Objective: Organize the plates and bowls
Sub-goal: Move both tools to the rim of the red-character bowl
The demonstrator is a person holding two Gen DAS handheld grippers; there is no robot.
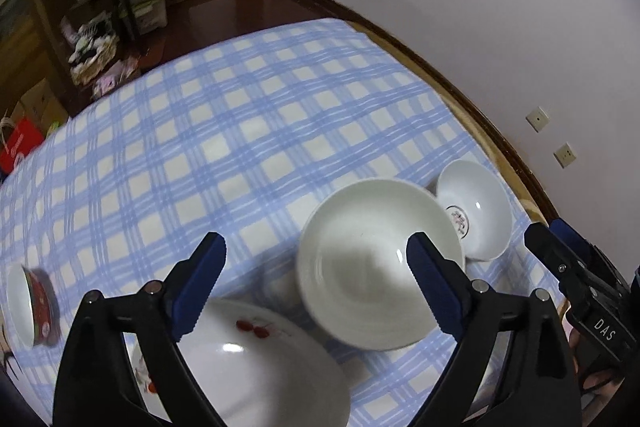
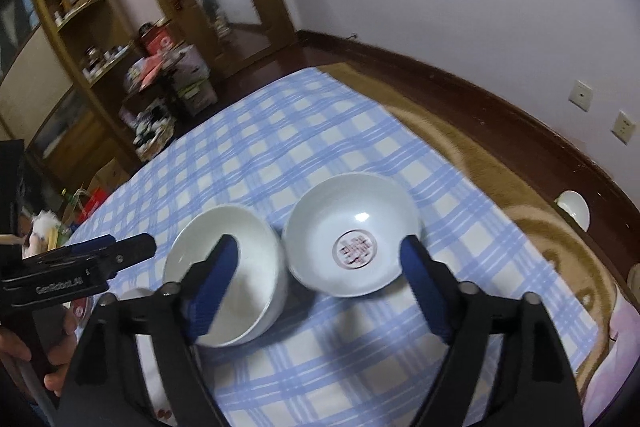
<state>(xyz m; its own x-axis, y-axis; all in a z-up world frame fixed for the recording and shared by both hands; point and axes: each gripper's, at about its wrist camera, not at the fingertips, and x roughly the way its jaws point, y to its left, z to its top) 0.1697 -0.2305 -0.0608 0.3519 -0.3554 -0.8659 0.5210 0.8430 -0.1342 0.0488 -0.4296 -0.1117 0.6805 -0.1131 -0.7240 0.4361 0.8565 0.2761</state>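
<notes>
A plain white bowl (image 1: 376,263) stands upright on the blue checked cloth (image 1: 240,131), and a white bowl with a red emblem inside (image 1: 476,211) sits just beyond it. My left gripper (image 1: 320,267) hangs open above the plain bowl with nothing between its jaws. A white plate with red cherries (image 1: 256,359) lies below its left finger. In the right wrist view my right gripper (image 2: 320,267) is open over the gap between the plain bowl (image 2: 256,255) and the emblem bowl (image 2: 352,235), holding nothing. The left gripper (image 2: 128,247) shows at the left.
A bowl with a red outside (image 1: 28,307) lies on its side at the cloth's left edge. A small white bowl (image 2: 574,209) sits off the cloth at the right, near the brown rim. A hand (image 2: 24,347) holds the left gripper. Cluttered shelves stand beyond the table.
</notes>
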